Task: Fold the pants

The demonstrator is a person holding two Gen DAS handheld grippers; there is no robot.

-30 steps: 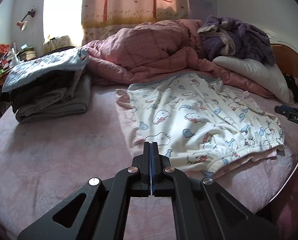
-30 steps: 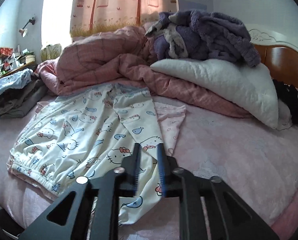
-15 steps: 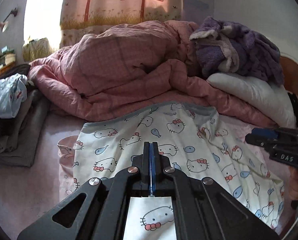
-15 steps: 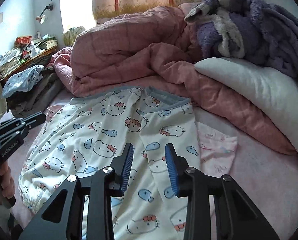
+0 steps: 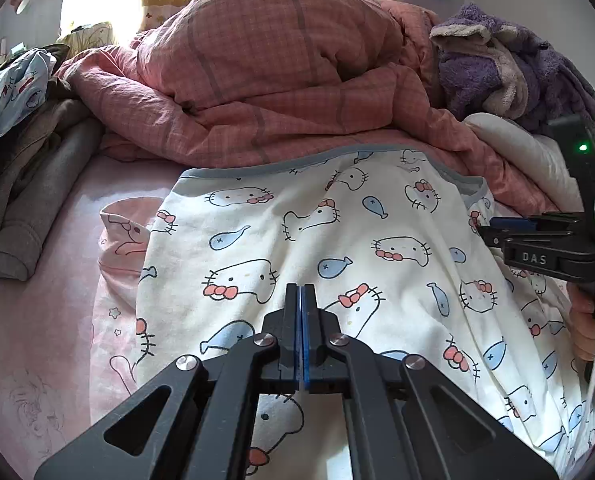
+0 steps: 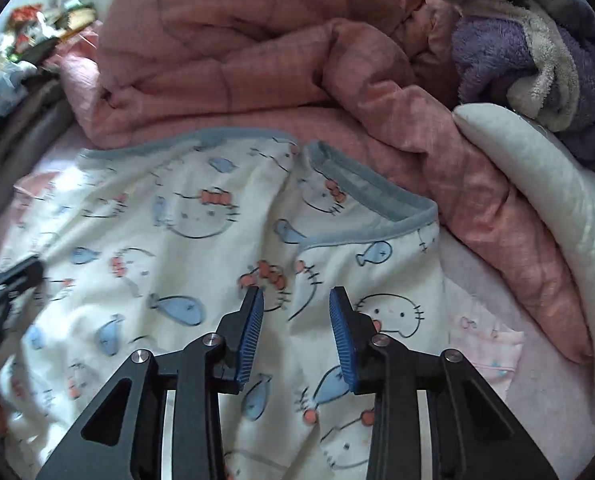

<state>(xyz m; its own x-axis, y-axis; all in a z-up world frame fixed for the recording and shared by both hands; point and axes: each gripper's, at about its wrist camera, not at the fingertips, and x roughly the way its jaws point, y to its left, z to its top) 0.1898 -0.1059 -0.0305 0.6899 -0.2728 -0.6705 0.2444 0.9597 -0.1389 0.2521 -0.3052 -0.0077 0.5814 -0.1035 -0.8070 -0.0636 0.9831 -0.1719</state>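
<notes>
The pants (image 6: 225, 240) are spread flat on the pink bed (image 5: 37, 320), with the long way running from the near edge up to the grey-blue cuffs (image 6: 377, 196) at 12 o'clock, just under the pink quilt (image 5: 277, 72). The right gripper (image 6: 295, 300) is held partly open with nothing in it, nearer the cuffs, seen at 1 o'clock from its fingers. The left gripper (image 5: 300, 292) is shut tight and empty over the pants, and a pile of clothes (image 5: 21, 184) lies at 9 o'clock.
</notes>
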